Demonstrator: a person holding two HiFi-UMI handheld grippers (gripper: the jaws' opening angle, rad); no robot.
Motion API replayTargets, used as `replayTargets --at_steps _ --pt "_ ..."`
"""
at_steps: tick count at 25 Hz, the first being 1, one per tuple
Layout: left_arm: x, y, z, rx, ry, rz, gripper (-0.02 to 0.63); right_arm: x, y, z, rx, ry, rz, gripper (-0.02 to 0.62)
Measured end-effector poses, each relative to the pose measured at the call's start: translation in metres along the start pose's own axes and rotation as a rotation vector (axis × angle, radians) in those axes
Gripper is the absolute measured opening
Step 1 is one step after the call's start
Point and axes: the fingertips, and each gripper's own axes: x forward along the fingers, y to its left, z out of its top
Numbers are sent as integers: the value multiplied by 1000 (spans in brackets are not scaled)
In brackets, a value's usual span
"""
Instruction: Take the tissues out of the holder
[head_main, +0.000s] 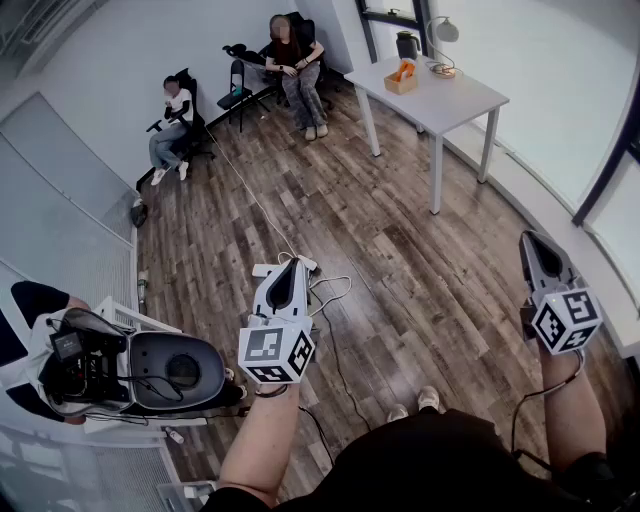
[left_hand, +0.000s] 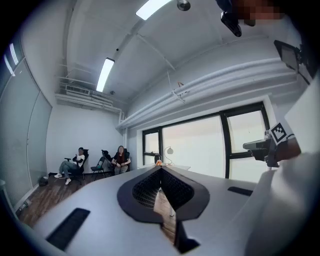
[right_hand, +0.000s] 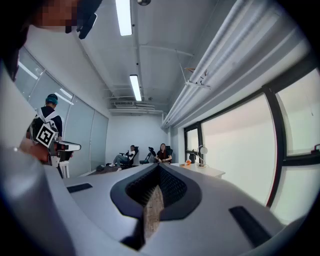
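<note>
Near, the left gripper and right gripper hang over the wood floor, both with jaws closed on nothing. Far right, the holder sits on the white table, well apart from both.

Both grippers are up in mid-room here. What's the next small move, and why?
Probably step toward the white table: what looks like the tissue holder, a box with something orange in it, stands there, far across the wood floor. The left gripper and right gripper are both shut and empty.
</note>
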Motion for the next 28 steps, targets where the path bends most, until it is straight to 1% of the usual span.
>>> replayTargets --at_steps 5,10,13,17,21,24,28 --pt "-7 -4 -4 -21 17 -7 5 -8 2 1 -34 2 5 5" --pt "-2 2 -9 -41 32 22 5 0 -7 -2 -24 13 10 5" --pt "4 -1 -10 -39 46 33 5 5 -15 -4 -13 16 18 5" --pt "24 -10 -7 -20 50 36 5 18 -27 -12 3 33 50 5" --pt "46 -20 -8 5 46 42 5 33 -44 -20 -14 47 76 5" --pt "60 -20 -11 -7 46 60 5 46 -58 -28 -12 50 67 5" --pt "84 -14 -14 -1 53 51 5 70 -74 -41 9 68 55 5"
